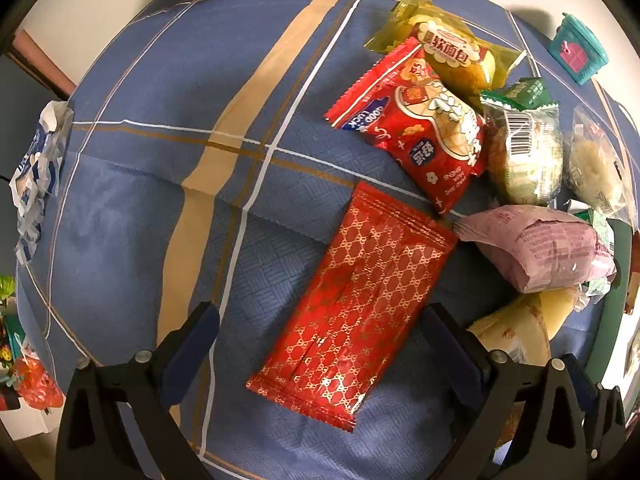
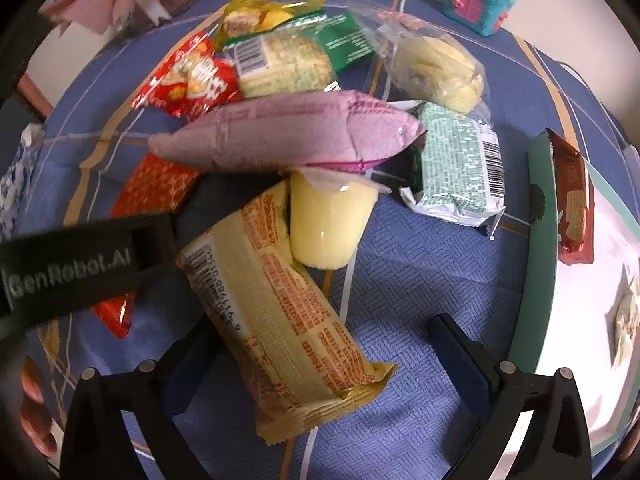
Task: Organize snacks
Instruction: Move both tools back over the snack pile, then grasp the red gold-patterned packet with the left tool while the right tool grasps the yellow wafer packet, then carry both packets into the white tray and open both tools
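Squarely between spread fingers: red packet.

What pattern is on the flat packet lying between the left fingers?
Red with a gold interlocking lattice print, on the flat red packet; clearest in the left wrist view.

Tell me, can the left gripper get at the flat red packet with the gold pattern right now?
Probably yes. The left gripper is open with a finger on each side of the red packet, which lies flat on the blue cloth with nothing on top.
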Available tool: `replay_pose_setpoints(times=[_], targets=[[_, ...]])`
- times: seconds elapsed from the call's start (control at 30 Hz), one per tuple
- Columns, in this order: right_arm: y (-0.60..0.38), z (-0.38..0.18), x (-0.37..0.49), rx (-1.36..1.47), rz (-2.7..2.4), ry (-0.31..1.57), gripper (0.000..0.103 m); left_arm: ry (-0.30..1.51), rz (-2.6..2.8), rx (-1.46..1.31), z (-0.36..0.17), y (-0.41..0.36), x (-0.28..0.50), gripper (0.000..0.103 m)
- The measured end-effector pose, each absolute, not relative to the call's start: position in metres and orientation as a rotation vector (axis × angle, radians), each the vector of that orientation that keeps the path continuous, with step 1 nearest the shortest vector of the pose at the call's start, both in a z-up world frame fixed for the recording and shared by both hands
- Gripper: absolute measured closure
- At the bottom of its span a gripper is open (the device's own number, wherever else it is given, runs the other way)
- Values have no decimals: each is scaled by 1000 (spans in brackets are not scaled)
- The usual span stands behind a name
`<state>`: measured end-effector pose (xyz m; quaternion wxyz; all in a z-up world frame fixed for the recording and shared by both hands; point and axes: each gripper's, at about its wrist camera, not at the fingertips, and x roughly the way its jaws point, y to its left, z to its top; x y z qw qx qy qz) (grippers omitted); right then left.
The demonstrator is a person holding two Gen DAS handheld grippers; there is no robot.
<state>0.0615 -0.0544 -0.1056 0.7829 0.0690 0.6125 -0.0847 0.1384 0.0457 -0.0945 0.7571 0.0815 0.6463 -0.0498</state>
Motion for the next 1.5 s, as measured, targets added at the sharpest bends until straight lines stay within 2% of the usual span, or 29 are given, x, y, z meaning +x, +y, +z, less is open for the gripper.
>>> replay_pose_setpoints(times=[0.07, 0.1, 0.17, 0.23, 0.27, 0.33, 0.47, 0.8, 1.33, 1.5], targets=[[-54, -102, 61, 142, -186, 1293, 10, 1404, -121, 180, -93, 42, 139, 9], [-53, -100, 60, 128, -174, 1276, 13, 1406, -128, 175, -94, 40, 140, 15], [-51, -95, 60, 122, -151, 1250, 31, 1411, -146, 157, -95, 38, 140, 24], [-50, -91, 59, 139, -127, 1231, 43, 1411, -169, 148, -95, 33, 139, 35], [-51, -89, 58, 149, -117, 1226, 48, 1408, -174, 150, -95, 32, 139, 36], [-52, -88, 58, 157, -116, 1225, 52, 1401, -178, 151, -92, 27, 136, 45], [-60, -83, 59, 203, -98, 1223, 63, 1384, -180, 138, -86, 22, 134, 53], [-71, -65, 57, 275, -77, 1210, 65, 1351, -178, 63, -69, 26, 132, 54], [-92, 12, 25, 346, -52, 1049, 65, 1171, -166, -24, 8, 45, 117, 54], [-108, 20, 15, 352, -88, 1050, 65, 1140, -169, -32, 26, 49, 101, 54]])
